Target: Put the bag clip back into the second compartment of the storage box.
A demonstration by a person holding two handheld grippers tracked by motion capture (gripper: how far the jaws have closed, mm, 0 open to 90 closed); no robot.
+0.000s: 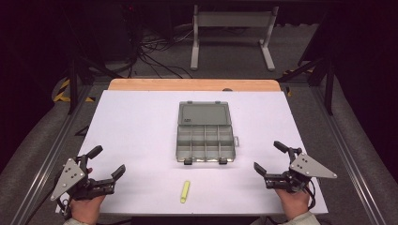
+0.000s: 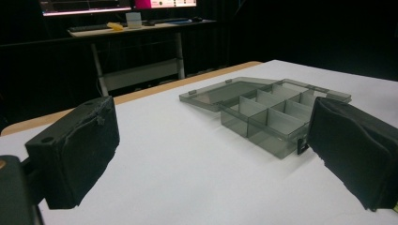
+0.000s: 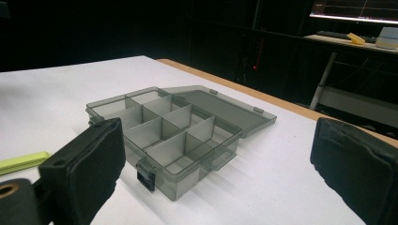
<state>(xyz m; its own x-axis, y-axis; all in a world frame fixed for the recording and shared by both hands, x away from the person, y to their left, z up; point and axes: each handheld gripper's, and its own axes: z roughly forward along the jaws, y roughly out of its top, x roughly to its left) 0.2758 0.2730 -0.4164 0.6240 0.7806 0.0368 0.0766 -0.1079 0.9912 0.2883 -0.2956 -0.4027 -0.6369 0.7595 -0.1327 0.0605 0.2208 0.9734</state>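
Note:
A grey see-through organiser box point(image 1: 205, 133) lies in the middle of the white table point(image 1: 136, 126), its lid folded flat away from me and its several compartments bare. The same box point(image 2: 267, 115) shows ahead of my left gripper, and the box point(image 3: 173, 136) shows ahead of my right one. A yellow-green marker point(image 1: 185, 191) lies near the front edge, below the box; its tip point(image 3: 23, 161) shows in the right gripper view. My left gripper point(image 1: 105, 163) rests open at the front left. At the front right my right gripper point(image 1: 268, 157) stands open too. Nothing sits between either pair of jaws.
A wooden strip point(image 1: 195, 85) runs along the table's far edge. Behind it stands a white frame point(image 1: 232, 35) among floor cables. A desk with a monitor point(image 2: 117, 23) stands in the dark background.

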